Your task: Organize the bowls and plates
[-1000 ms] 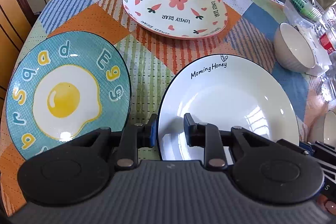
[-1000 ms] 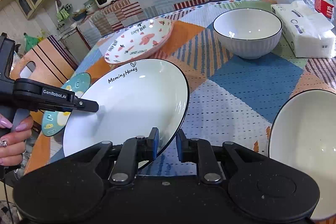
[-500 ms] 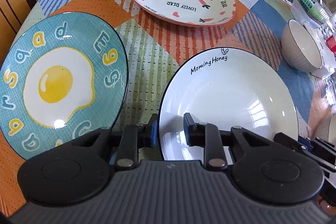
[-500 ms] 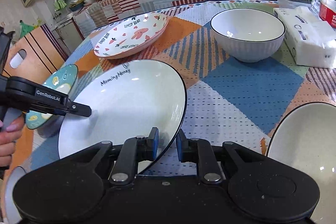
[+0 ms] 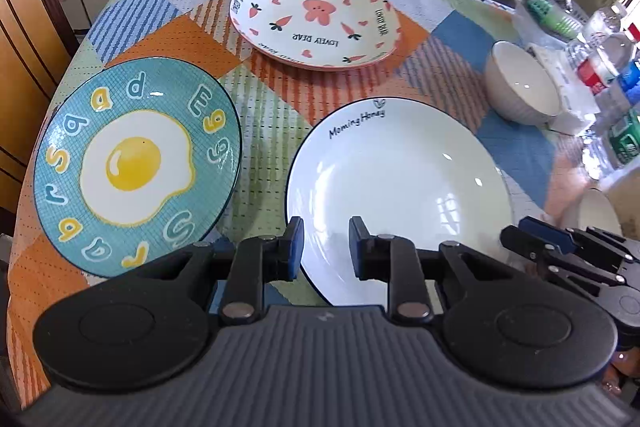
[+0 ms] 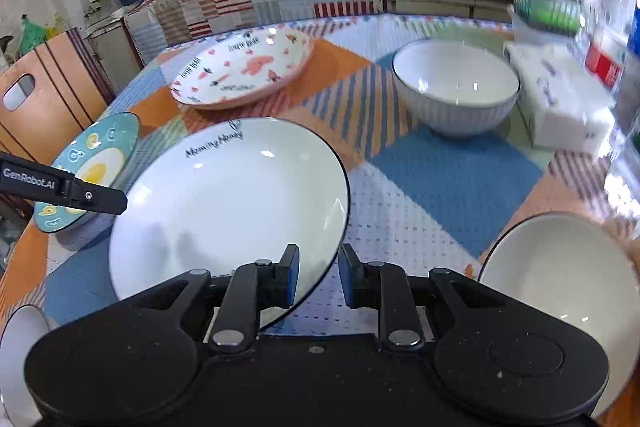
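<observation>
White plate: the "Morning Honey" plate (image 5: 400,187) sits near my edge of the table, and I see its rim passing between the fingers of both grippers.
Left gripper (image 5: 326,247): my jaws stand apart, straddling the plate's near-left rim; I can't tell whether the pads touch it.
Right gripper (image 6: 318,275): jaws parted too, with the plate's right rim in the gap, not clamped.
Egg plate (image 5: 136,163): teal, just left of the white plate, apart from it.
Bear plate (image 5: 314,19): pink-rimmed, farther back, centre of the table.
Ribbed bowl (image 6: 456,89): upright, far right, beside the tissue pack (image 6: 560,99).
Second bowl (image 6: 560,287): close on my right.
Tablecloth (image 6: 448,179): patchwork, under everything.
</observation>
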Demonstrator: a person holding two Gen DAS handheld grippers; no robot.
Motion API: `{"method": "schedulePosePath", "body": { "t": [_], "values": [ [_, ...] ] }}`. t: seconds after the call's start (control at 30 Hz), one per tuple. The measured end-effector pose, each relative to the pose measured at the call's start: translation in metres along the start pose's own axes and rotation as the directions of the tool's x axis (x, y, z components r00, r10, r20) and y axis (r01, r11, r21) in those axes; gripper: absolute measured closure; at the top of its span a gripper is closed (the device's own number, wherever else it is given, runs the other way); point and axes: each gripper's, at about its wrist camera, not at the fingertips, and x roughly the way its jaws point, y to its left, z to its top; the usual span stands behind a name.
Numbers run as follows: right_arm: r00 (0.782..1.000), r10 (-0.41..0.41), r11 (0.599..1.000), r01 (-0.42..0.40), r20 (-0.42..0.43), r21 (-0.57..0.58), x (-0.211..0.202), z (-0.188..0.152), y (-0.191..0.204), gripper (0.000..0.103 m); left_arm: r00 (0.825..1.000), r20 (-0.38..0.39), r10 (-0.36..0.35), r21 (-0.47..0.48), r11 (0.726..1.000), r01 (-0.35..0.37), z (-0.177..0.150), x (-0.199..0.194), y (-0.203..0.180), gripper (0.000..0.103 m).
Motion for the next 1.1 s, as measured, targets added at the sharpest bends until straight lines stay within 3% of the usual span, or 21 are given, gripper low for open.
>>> {"method": "schedulePosePath", "body": {
  "t": [0.1, 0.37, 0.5, 0.67, 1.1],
  "values": [
    [1.000, 0.003, 1.000, -0.003, 0.007, -0.029, -0.016, 0.005, 0.008, 0.075, 1.000, 0.009, -0.015, 0.008, 1.000, 0.015, -0.004, -0.017, -0.001, 0.080],
    [0.998, 0.049, 0.993, -0.045, 0.040, -0.112, -0.064, 0.020, 0.044, 0.056, 0.999, 0.045, -0.031, 0.035, 0.999, 0.029, -0.018, -0.067, 0.009, 0.079],
    [0.996, 0.074, 0.986, -0.065, 0.052, -0.154, -0.082, 0.026, 0.063, 0.050, 0.998, 0.066, -0.023, 0.039, 0.999, 0.020, -0.026, -0.091, 0.024, 0.074],
    [0.991, 0.117, 0.971, -0.101, 0.062, -0.214, -0.099, 0.029, 0.092, 0.034, 0.996, 0.089, -0.013, 0.035, 0.999, 0.010, -0.038, -0.118, 0.048, 0.068],
    [0.980, 0.196, 0.942, -0.181, 0.024, -0.282, -0.106, 0.019, 0.159, 0.028, 0.991, 0.131, -0.002, 0.001, 1.000, 0.002, -0.064, -0.144, 0.116, 0.046]
  ]
}}
